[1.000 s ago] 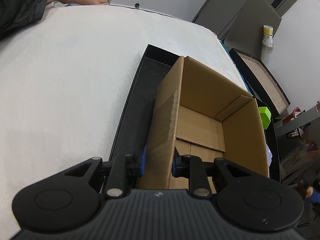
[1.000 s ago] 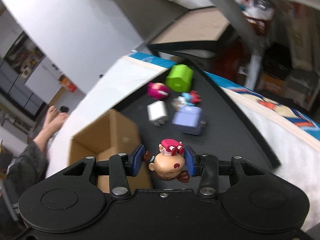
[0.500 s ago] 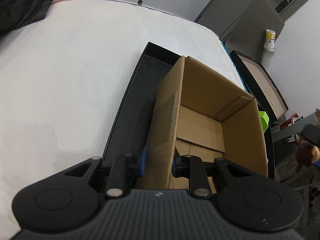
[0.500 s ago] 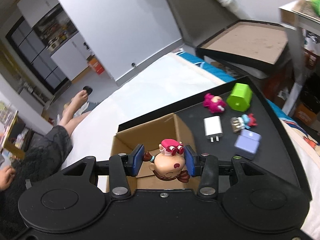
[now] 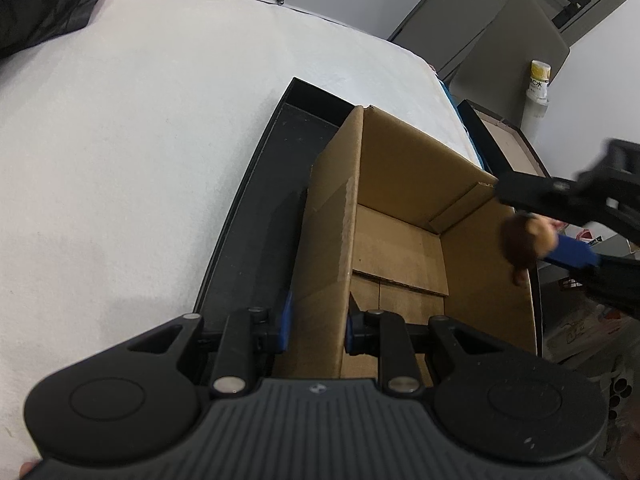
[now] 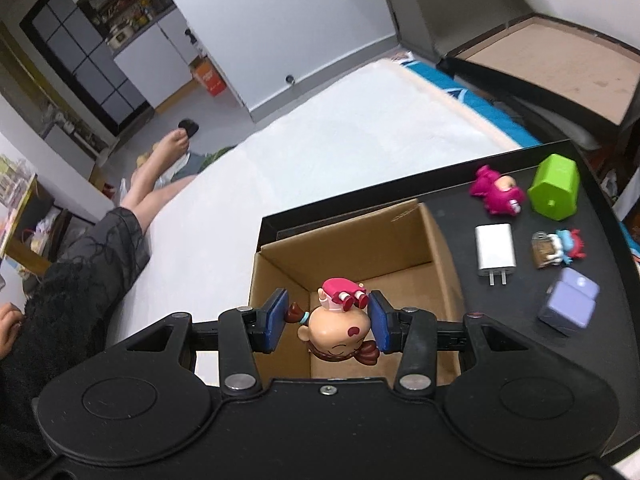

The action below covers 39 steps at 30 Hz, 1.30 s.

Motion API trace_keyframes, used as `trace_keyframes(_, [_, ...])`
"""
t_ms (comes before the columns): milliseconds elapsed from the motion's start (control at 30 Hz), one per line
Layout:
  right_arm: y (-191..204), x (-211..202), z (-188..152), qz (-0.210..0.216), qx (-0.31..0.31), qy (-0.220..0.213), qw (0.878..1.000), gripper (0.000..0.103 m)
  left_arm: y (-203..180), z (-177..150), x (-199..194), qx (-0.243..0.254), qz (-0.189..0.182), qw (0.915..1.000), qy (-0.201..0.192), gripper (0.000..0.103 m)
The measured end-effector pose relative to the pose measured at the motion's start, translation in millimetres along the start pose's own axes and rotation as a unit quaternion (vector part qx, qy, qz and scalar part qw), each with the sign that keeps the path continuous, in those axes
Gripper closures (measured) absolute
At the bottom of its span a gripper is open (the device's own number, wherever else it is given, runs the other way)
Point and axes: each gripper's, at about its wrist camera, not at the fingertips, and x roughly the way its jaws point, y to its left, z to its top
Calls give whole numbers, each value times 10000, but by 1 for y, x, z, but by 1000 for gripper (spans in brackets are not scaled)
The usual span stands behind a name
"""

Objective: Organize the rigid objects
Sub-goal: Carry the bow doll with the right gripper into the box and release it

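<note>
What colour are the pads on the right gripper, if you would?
Blue; the pads show best in the right wrist view.

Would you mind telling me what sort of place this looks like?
Probably a home: a white mattress serves as the work surface, kitchen cabinets show behind, and a barefoot person sits nearby.

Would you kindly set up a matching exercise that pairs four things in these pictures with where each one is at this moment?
Things:
1. cartoon figurine
2. cardboard box wall
3. white charger
4. green block

Places:
A. lying on the black tray just right of the box
B. pinched by the left hand-held gripper
C. held by the right hand-held gripper above the open box
D. at the tray's far corner, beside the pink toy

Pairs: 1-C, 2-B, 3-A, 4-D
</note>
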Motion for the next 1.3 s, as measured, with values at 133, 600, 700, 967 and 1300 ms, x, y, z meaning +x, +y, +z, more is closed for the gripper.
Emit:
trace_keyframes(133, [6,20,1,-15,-32,219,9998,60,0,0,-1,-16,6,10000,-6,80])
trace_keyframes(600, [24,49,2,-201,-618,482,9967,60,3,1,-1,-100,-9,9999,-22,80])
trace_keyframes(700, [26,54,1,-205,-731,483,9959,59,3,1,-1,-107,-20,9999,-20,80])
trace_keyframes(967, [29,34,2,-103,-896,289,9955,52,3,2,0,-93,14,9999,-40,79])
trace_keyframes(1300, [11,-26,3,-123,-932,24,9956,46,1,3,-1,-35,-60,9999,114,77])
